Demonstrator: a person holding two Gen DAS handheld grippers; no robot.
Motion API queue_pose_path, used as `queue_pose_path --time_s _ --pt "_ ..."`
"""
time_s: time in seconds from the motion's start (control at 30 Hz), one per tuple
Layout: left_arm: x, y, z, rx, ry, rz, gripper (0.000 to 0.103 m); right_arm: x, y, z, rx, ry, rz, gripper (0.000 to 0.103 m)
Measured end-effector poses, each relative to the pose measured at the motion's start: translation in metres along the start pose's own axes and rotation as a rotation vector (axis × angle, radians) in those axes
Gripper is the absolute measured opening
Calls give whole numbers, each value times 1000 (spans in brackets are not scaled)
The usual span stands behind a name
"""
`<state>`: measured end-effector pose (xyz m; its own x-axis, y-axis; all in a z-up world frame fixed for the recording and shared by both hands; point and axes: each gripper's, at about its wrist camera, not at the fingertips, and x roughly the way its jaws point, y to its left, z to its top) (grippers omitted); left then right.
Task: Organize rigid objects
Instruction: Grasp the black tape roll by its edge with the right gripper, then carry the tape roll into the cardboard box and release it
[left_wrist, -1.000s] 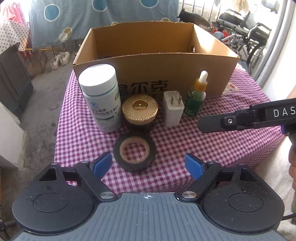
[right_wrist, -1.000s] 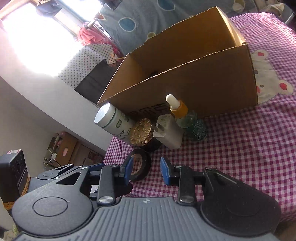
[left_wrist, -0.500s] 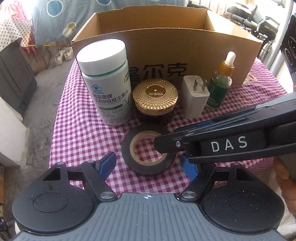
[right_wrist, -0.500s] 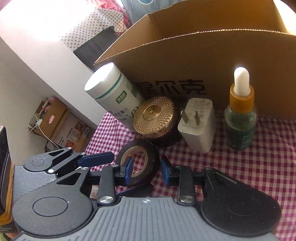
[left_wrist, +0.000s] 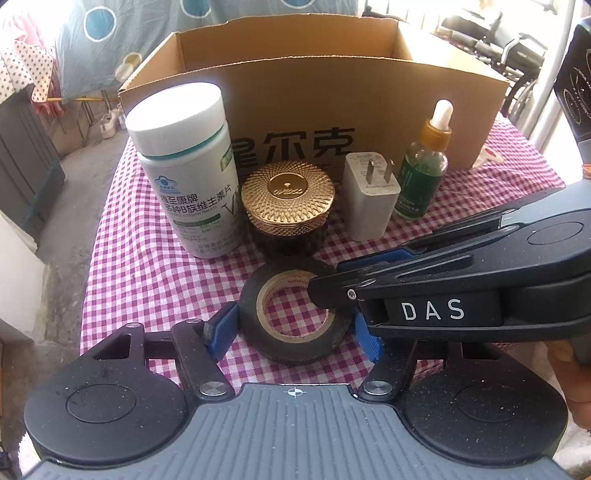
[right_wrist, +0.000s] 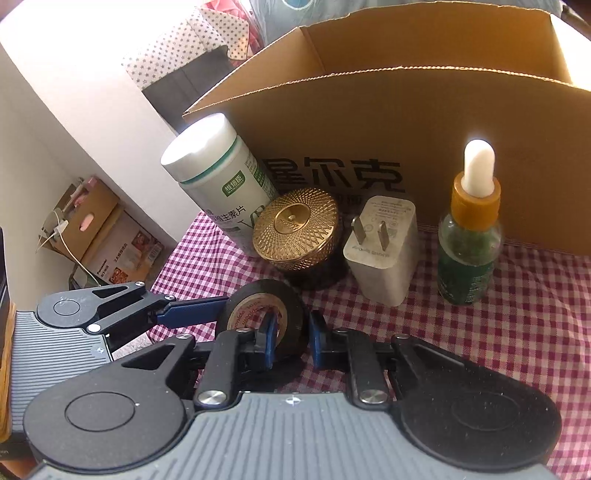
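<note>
Tape roll (left_wrist: 295, 321) hemmed btwn 2 hand-held grippers, jar (left_wrist: 288, 201) just behind.

A grey concrete floor (left_wrist: 70, 206) is seen, with a blue circle-patterned cloth (left_wrist: 122, 40) hung behind; a white wall (right_wrist: 74, 122) is brightly sunlit.

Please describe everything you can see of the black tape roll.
The tape roll is black and glossy, wound on a tan cardboard core with red print. It lies flat on the checked cloth, in front of the gold jar. The right claw is shut on its rim wall, one pad inside the core, one outside. The left claw straddles it, closing in, with its pads at its sides.
</note>
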<state>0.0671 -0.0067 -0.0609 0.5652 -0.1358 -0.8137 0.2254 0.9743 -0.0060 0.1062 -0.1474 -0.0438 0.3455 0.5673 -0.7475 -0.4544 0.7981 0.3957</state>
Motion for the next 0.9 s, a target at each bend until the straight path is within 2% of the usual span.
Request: queue_pose_path --time_s 0.27,0.53,0.73,0.9 --pt "-15 -28 -2 58 -30 -36 66 -32 -11 -19 47 -42 -38 20" --pt "-65 -47 12 114 -142 -3 66 -83 6 -19 20 -163 -39 21" --pt "-105 -49 42 152 -275 49 66 -125 26 10 -66 -293 -32 21" --pt "-114 -44 84 164 -334 58 66 -147 33 52 -133 -348 -32 21"
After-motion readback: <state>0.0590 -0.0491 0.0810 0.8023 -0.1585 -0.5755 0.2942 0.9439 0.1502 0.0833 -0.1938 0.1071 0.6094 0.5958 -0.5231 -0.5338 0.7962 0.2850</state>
